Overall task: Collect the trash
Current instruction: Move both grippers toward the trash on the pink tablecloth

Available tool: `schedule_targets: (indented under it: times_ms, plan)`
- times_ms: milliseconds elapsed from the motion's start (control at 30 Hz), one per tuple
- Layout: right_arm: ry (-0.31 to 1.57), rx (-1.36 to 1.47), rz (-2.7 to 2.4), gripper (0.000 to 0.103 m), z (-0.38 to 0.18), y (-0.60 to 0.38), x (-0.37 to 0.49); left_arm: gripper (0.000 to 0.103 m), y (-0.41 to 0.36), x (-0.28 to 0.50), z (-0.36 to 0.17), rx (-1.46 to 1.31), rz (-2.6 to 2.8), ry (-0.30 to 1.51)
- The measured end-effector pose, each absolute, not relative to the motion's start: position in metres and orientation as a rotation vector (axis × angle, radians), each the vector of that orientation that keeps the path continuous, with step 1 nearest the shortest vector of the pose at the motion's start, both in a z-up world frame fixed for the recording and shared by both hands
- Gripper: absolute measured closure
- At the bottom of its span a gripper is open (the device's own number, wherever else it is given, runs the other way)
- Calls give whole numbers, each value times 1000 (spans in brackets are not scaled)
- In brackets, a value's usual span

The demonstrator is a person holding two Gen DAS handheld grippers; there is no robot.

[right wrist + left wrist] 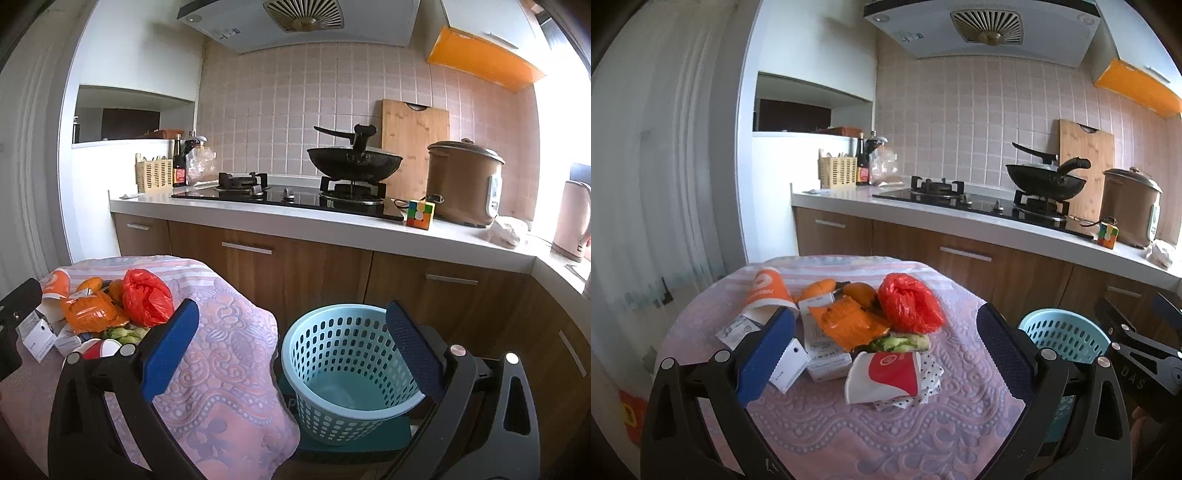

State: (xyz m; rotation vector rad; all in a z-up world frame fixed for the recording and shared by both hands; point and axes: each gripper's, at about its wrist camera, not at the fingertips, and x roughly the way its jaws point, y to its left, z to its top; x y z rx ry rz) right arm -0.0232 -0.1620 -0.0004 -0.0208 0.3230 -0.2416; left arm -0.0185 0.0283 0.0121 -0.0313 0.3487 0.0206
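Note:
A pile of trash lies on the pink-clothed table [849, 424]: a red plastic bag [908, 302], an orange wrapper [846, 321], an orange paper cup [766, 290], a red-and-white paper cup [886, 374], white cartons [820, 339], orange peels [818, 288] and green scraps [901, 341]. My left gripper [882, 350] is open above the table's near side, its fingers either side of the pile. My right gripper [291, 347] is open and empty, above the light blue basket [351, 365] on the floor beside the table. The red bag [147, 297] also shows in the right wrist view.
A kitchen counter [332, 229] runs behind with a gas hob, a black wok [354, 160], a cutting board, a brown rice cooker [465, 181], a puzzle cube [419, 214] and bottles. Wooden cabinets stand below it. The basket [1063, 332] shows right of the table.

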Motion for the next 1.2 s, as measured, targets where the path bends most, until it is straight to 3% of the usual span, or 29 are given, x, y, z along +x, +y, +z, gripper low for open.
schedule_targets:
  times_ms: [1200]
  plan:
    - [331, -29, -187, 7, -3, -146, -24, 8, 61, -17, 12, -137, 45, 366]
